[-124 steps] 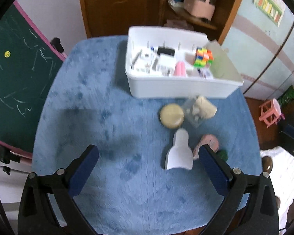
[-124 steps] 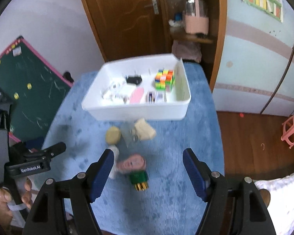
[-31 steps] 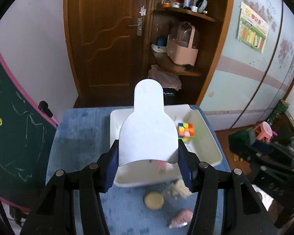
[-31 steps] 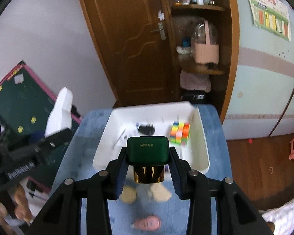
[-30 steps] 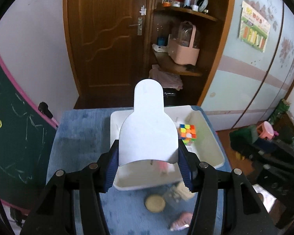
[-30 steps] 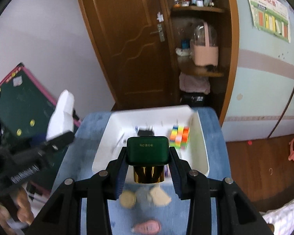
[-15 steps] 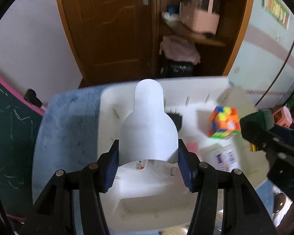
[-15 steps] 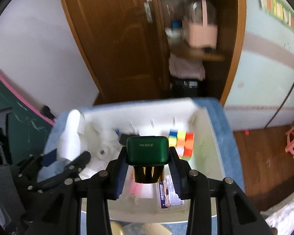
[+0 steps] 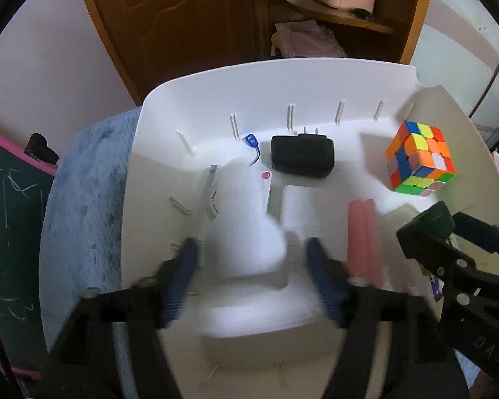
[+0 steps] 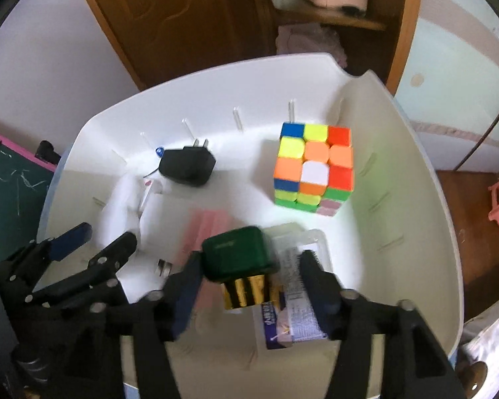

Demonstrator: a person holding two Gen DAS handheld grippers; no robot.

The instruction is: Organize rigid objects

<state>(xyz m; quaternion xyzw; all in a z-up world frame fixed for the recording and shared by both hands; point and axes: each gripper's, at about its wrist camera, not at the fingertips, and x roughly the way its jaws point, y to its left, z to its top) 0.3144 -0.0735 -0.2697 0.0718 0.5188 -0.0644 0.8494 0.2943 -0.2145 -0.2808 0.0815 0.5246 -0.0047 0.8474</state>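
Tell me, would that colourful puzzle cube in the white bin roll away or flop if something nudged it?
Probably neither. The puzzle cube sits flat on one face on the floor of the white bin, so a nudge would likely slide it, not roll it. Its blocky shape looks stiff. The glossy stickers suggest smooth plastic, perhaps a little slippery to grip.

The white bin [image 10: 399, 153] looks like smooth, slightly glossy plastic — so does the colourful cube [image 10: 312, 169]. The green-capped bottle [image 10: 239, 266] has a shiny gold foil base. At left of frame, the blue bench cover [image 9: 83, 199] looks fuzzy — cloth.
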